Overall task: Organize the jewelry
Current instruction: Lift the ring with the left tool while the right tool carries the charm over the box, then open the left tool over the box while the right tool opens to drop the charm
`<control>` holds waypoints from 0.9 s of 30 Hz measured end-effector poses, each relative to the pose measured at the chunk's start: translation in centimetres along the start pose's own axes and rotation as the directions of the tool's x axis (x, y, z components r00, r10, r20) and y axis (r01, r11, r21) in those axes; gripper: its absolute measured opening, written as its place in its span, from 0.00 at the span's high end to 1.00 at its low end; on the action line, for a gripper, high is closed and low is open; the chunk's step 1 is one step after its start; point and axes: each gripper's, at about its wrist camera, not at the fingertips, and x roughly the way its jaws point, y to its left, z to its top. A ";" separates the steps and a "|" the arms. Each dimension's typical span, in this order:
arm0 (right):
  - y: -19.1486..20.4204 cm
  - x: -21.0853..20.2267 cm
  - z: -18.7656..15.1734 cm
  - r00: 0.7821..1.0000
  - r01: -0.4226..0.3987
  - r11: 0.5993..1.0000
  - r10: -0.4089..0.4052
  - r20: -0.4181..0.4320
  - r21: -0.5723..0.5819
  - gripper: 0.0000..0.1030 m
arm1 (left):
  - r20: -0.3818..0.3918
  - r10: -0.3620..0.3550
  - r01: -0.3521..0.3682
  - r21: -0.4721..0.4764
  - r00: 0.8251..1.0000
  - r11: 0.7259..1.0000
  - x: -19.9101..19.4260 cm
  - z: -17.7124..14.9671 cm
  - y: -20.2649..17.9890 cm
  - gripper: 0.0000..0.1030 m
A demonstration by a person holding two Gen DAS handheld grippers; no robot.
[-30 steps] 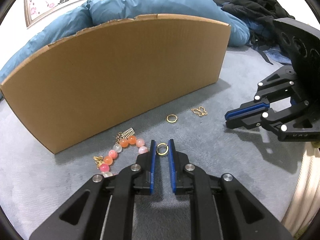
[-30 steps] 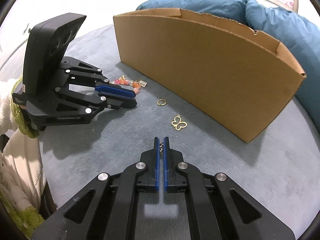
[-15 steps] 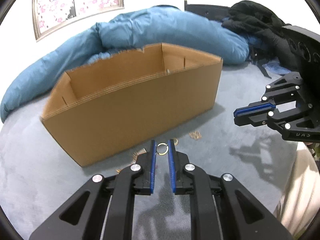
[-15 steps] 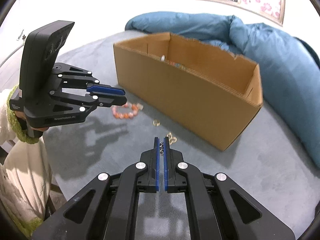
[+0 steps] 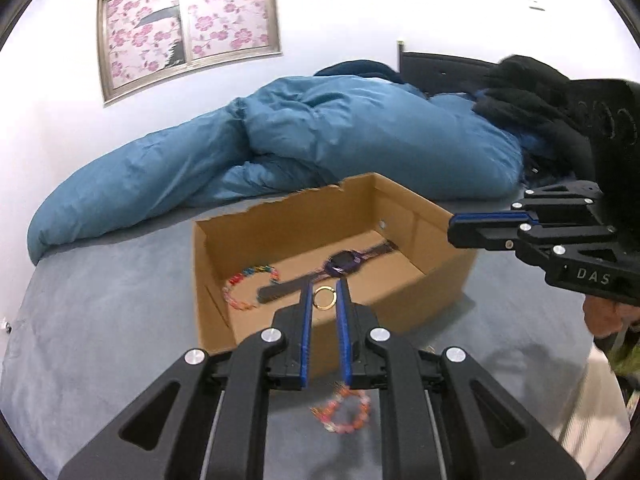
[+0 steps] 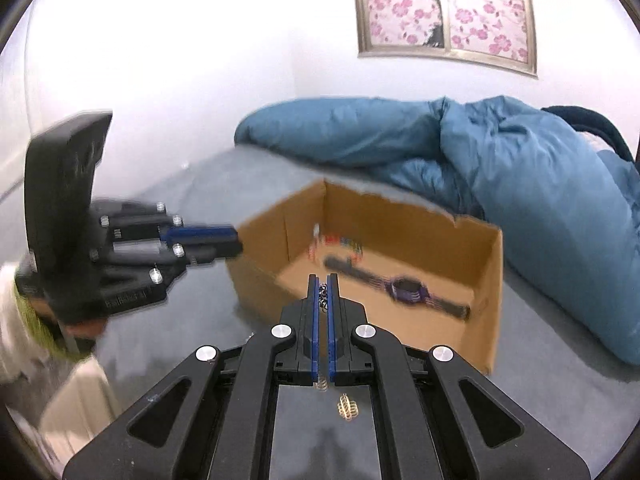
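Note:
My left gripper (image 5: 322,292) is shut on a small gold ring (image 5: 323,298), held in the air over the near wall of the open cardboard box (image 5: 200,252). My right gripper (image 6: 323,282) is shut on a short piece of dark chain (image 6: 322,297), also raised in front of the box (image 6: 494,280). Inside the box lie a purple watch (image 5: 344,262) and a multicoloured bead bracelet (image 5: 246,286). A pink and orange bead bracelet (image 5: 345,410) lies on the grey bed below my left fingers. A gold butterfly charm (image 6: 347,407) lies below my right fingers.
A blue duvet (image 5: 340,140) is heaped behind the box, with black clothes (image 5: 532,92) at the back right. The right gripper (image 5: 456,229) hangs at the right of the left wrist view. A person's sleeve (image 6: 24,344) shows at the left edge.
Both grippers have risen with the ring and the chain still held. The box's inside has come into view, and the loose jewellery on the bed now lies under the fingers.

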 end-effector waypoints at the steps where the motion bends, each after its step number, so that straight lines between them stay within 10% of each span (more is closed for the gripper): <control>1: -0.1 0.5 0.5 1.000 0.001 1.000 -0.001 0.005 0.010 0.98 | -0.008 0.006 -0.006 -0.021 1.000 1.000 0.6 0.6 0.7 0.90; 23: -1.8 9.7 0.2 0.976 0.145 0.986 -0.129 -0.173 0.084 0.94 | -0.176 0.139 -0.149 -0.043 0.974 0.988 9.5 1.7 5.3 0.88; 27: -1.4 9.6 0.4 0.978 0.140 0.987 -0.126 -0.167 0.075 0.81 | -0.186 0.145 -0.156 -0.041 0.972 0.987 9.5 1.4 5.5 0.82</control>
